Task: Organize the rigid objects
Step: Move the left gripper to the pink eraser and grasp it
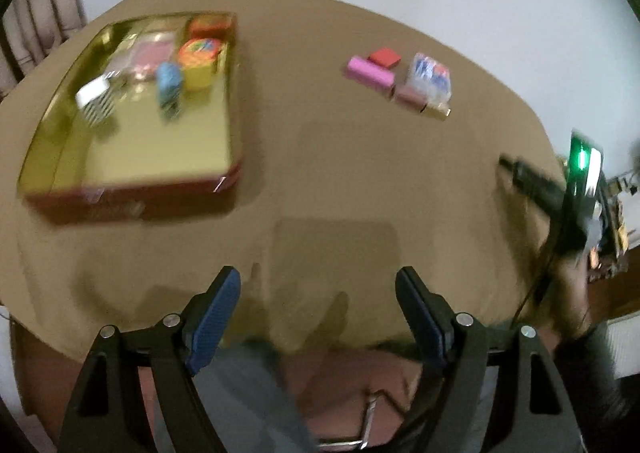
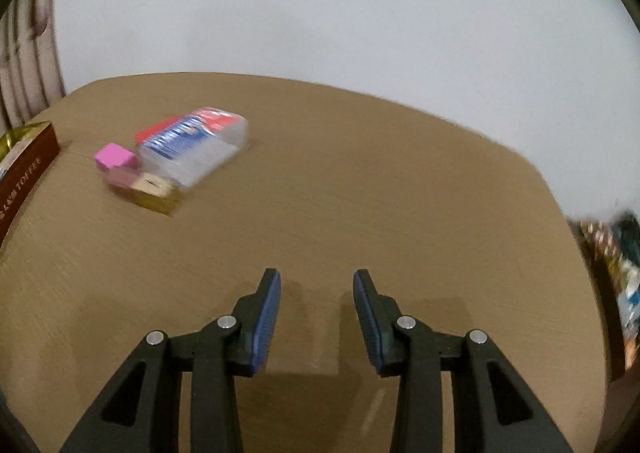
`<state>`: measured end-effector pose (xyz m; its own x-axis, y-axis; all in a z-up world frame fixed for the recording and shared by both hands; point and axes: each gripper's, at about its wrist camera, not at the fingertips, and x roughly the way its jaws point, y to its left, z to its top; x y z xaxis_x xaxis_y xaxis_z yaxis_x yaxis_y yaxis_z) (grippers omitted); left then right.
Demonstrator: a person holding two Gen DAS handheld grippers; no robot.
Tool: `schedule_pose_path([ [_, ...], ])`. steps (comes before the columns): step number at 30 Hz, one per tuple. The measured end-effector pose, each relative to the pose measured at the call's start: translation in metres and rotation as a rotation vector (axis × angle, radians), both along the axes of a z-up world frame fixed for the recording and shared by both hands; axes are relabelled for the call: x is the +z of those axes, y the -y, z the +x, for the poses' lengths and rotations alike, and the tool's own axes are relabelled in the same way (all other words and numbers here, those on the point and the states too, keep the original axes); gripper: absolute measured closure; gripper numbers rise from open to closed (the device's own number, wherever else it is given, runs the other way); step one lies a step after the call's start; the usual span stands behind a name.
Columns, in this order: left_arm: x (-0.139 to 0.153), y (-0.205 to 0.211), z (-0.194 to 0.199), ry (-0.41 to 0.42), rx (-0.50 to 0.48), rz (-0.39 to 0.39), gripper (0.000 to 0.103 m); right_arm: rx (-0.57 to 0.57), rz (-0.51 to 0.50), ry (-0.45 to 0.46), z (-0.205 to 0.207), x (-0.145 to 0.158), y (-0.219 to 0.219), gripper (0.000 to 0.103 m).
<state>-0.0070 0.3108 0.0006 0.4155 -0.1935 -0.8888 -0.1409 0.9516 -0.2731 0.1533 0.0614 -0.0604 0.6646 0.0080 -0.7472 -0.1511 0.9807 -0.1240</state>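
Note:
A gold-lined tin tray (image 1: 236, 101) with a dark red wall sits at the table's left and holds a yellow tub with an orange lid (image 1: 199, 61), a blue item (image 1: 169, 87), a striped box (image 1: 96, 103) and others. Loose on the table lie a pink box (image 1: 370, 75), a red block (image 1: 384, 56), a clear pack with red and blue print (image 1: 430, 77) and a small gold box (image 1: 436, 111). These also show in the right wrist view: pink box (image 2: 114, 157), clear pack (image 2: 192, 145), gold box (image 2: 154, 193). My left gripper (image 1: 318, 293) is open and empty. My right gripper (image 2: 316, 293) is open and empty; it also shows at the right in the left wrist view (image 1: 524, 177).
The round tan table (image 1: 320, 181) stands against a pale wall. The tray's brown wall (image 2: 28, 173) shows at the left edge of the right wrist view. Clutter lies past the table's right edge (image 2: 616, 273). A curtain (image 2: 24, 65) hangs at far left.

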Motion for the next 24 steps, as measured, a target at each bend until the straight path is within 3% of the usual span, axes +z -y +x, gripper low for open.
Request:
schedule_pose_path([
  [3,0.008,0.015,0.038,0.007,0.002,-0.023,0.026,0.012,0.074,0.031,-0.003,0.007,0.013,0.064],
  [5,0.011,0.022,0.069,-0.004,0.023,-0.064,0.026,0.029,0.087,-0.003,0.002,0.003,0.014,0.062],
  [13,-0.018,0.010,0.174,-0.125,0.257,-0.266,0.030,0.087,0.232,0.013,-0.008,0.006,0.007,0.057],
  [19,-0.040,0.013,0.218,-0.199,0.330,-0.270,0.034,0.133,0.309,0.027,-0.013,0.008,0.012,0.056],
  [24,-0.043,0.016,0.237,-0.210,0.378,-0.246,0.034,0.158,0.352,0.037,-0.016,0.012,0.016,0.055],
])
